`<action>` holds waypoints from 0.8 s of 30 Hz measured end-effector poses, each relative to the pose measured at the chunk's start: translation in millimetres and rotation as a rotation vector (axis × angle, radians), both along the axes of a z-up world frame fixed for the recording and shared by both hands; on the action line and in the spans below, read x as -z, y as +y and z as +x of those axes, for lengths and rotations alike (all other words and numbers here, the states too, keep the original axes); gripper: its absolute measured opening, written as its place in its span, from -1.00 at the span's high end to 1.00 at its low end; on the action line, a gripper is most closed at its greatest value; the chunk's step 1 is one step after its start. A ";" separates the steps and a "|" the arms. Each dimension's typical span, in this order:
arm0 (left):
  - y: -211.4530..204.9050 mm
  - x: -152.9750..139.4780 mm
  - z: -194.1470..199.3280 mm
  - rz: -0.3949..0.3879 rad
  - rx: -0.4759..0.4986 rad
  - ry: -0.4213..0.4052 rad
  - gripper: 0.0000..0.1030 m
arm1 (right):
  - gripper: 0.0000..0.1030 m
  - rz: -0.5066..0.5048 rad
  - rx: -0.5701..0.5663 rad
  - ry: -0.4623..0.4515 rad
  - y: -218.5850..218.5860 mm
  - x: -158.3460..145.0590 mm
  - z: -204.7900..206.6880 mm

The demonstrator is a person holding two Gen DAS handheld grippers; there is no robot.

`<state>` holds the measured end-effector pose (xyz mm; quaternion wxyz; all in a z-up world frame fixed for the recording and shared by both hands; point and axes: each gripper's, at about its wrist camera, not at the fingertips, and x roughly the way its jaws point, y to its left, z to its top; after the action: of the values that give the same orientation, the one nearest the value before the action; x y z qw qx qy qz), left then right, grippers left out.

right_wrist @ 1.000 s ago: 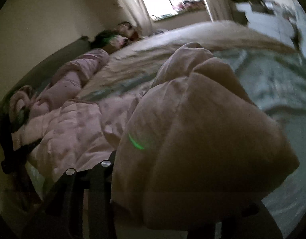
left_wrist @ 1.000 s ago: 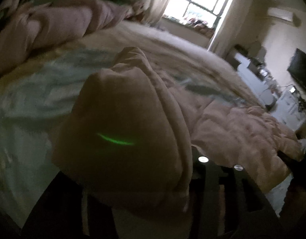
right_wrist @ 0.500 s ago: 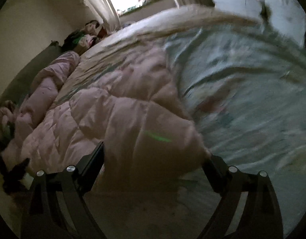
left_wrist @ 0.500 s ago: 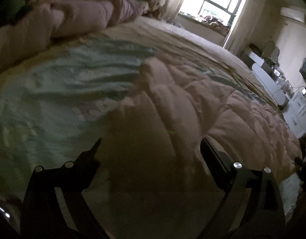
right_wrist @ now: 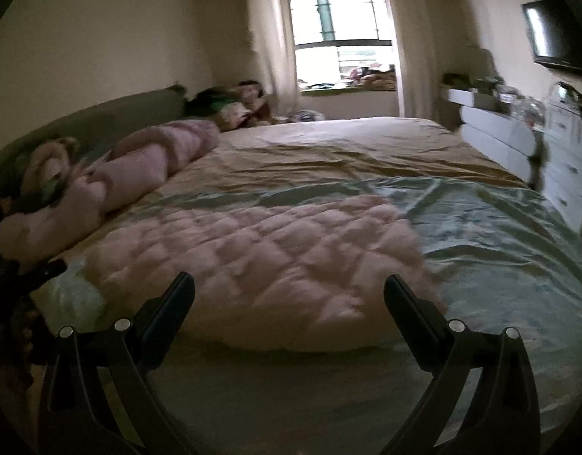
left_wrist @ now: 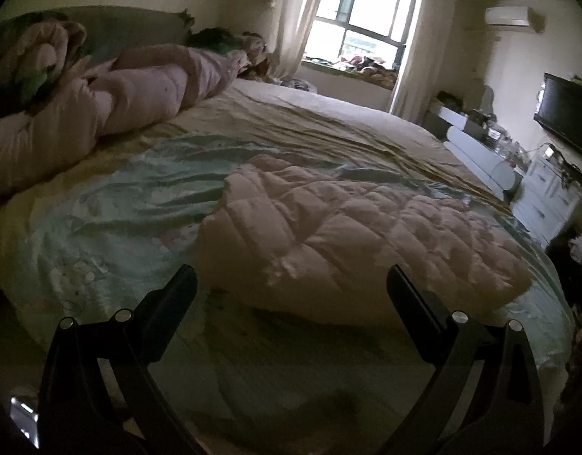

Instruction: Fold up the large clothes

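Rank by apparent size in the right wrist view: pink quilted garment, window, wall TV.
1. pink quilted garment, by far the largest, but it lies nearest the camera.
2. window.
3. wall TV, cut by the frame edge, so its full extent is unsure.

- One pink quilted padded garment (left_wrist: pixel 359 242), lying folded on the bed.
- One wide bed (left_wrist: pixel 328 129), with one pale green sheet (left_wrist: pixel 112 208) and one beige sheet (right_wrist: pixel 328 151) on it.
- One long rolled pink quilt (left_wrist: pixel 139 94) beside the headboard.
- One bright window (right_wrist: pixel 340 38).
- One black flat television (left_wrist: pixel 567 110) on the wall.
- One white air conditioner (left_wrist: pixel 507 15).
- Two black claws, the left claw (left_wrist: pixel 291 284) and the right claw (right_wrist: pixel 289 284), each with two fingers.
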<state>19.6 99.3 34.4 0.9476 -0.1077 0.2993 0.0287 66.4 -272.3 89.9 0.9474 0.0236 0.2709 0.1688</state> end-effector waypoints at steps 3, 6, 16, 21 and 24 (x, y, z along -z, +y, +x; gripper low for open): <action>-10.5 -3.6 -9.8 0.002 0.017 -0.015 -0.82 | -0.92 -0.004 -0.047 0.020 20.8 3.6 -8.7; -20.0 -3.4 -17.0 0.000 0.036 -0.030 -0.82 | -0.92 -0.037 -0.059 0.013 42.1 11.9 -19.9; -38.1 15.9 -22.8 -0.018 0.065 0.001 -0.82 | -0.92 -0.103 -0.117 0.072 80.9 53.0 -33.7; -41.2 21.9 -21.1 -0.011 0.063 0.019 -0.82 | -0.92 -0.111 -0.116 0.080 83.2 56.0 -31.2; -41.3 24.2 -20.7 -0.027 0.066 0.026 -0.82 | -0.92 -0.112 -0.120 0.073 84.5 53.5 -32.8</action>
<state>-1.1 58.1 10.2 0.9424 -0.1103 0.3156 -0.0052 33.6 -187.8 36.4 0.9249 -0.0394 0.3152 0.2091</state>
